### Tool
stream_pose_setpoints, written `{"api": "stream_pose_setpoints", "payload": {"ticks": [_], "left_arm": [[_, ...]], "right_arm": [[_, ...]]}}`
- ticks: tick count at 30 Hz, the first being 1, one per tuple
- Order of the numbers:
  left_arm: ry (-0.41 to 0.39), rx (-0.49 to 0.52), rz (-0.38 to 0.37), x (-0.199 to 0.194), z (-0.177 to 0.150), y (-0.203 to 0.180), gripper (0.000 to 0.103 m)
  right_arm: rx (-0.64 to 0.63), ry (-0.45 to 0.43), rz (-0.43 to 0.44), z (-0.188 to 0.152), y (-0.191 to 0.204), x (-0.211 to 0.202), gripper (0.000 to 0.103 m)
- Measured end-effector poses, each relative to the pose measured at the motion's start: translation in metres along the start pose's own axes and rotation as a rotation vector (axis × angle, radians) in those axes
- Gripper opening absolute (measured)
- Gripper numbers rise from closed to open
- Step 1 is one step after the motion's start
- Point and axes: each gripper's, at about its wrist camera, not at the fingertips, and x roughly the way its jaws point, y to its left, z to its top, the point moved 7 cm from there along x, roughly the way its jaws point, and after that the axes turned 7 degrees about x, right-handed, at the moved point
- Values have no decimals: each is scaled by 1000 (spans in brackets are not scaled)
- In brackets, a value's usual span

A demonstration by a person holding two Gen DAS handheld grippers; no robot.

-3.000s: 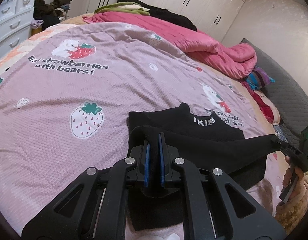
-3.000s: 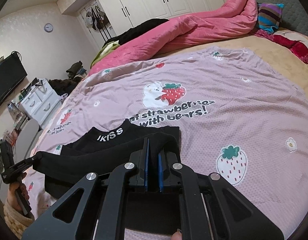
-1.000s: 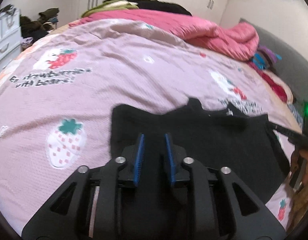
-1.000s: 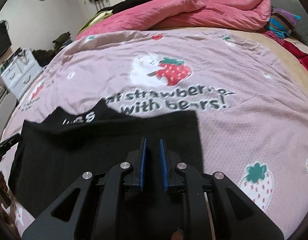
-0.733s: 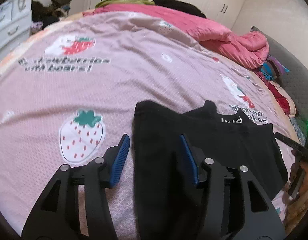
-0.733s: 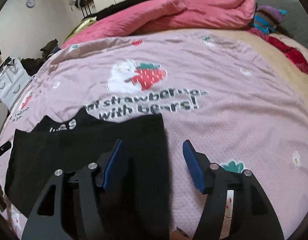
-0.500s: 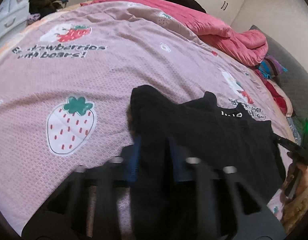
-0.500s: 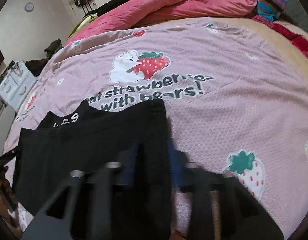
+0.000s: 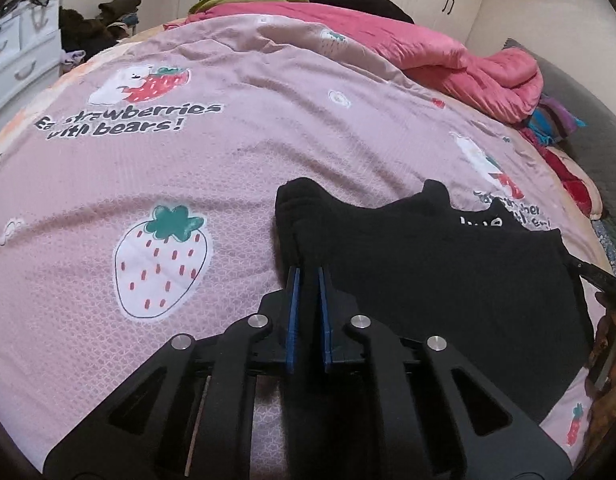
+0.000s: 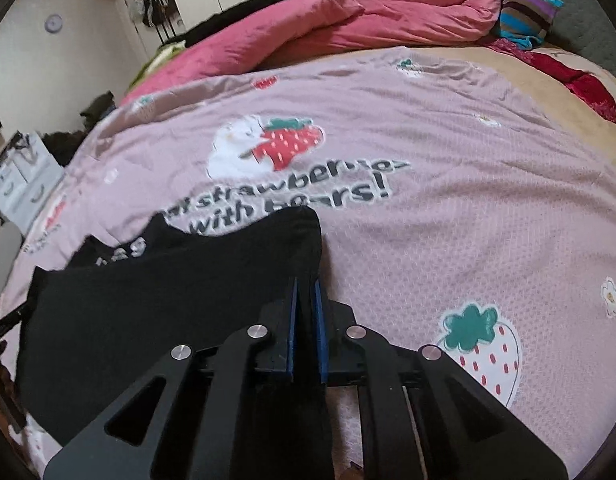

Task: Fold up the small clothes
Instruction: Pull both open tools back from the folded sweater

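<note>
A small black garment (image 9: pixel 435 272) with white lettering lies folded on the pink strawberry bedspread (image 9: pixel 188 152). My left gripper (image 9: pixel 306 276) is shut on the garment's left edge, which bunches up above the blue pads. My right gripper (image 10: pixel 305 292) is shut on the garment's (image 10: pixel 180 280) right edge in the right wrist view. The cloth stretches between the two grippers. The other gripper's tip shows at the right edge of the left wrist view (image 9: pixel 595 276).
A pink quilt (image 10: pixel 347 16) is heaped at the far side of the bed. A striped cushion (image 10: pixel 523 20) and red cloth (image 10: pixel 579 84) lie near the grey headboard. White drawers (image 9: pixel 16 56) stand left of the bed, wardrobes behind.
Both grippers laid the garment's lifted edge over onto itself, opened, then shut again on the side edges of the folded garment. The left corner is now bunched up.
</note>
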Motion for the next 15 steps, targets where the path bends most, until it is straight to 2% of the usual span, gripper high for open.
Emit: {"api": "stream_pose_setpoints", "payload": {"ticks": [1, 4, 6, 9, 12, 14, 15], "left_arm": [[-2, 4, 5, -2, 0, -1, 8], [-4, 6, 13, -8, -2, -3, 23], [3, 9, 6, -11, -5, -6, 27], [6, 16, 3, -16, -9, -11, 38], [12, 19, -2, -23, -13, -16, 45], [14, 23, 1, -26, -17, -18, 55], [17, 26, 2, -28, -19, -20, 56]], "right_arm": [[1, -3, -7, -1, -1, -2, 16], [-11, -12, -23, -7, 0, -11, 30], [-8, -28, -7, -11, 3, -20, 52], [-13, -61, 32, -22, 12, -39, 59], [-24, -80, 59, -32, 20, -54, 59], [-37, -89, 75, -42, 25, -65, 59], [-41, -90, 86, -46, 28, -69, 59]]}}
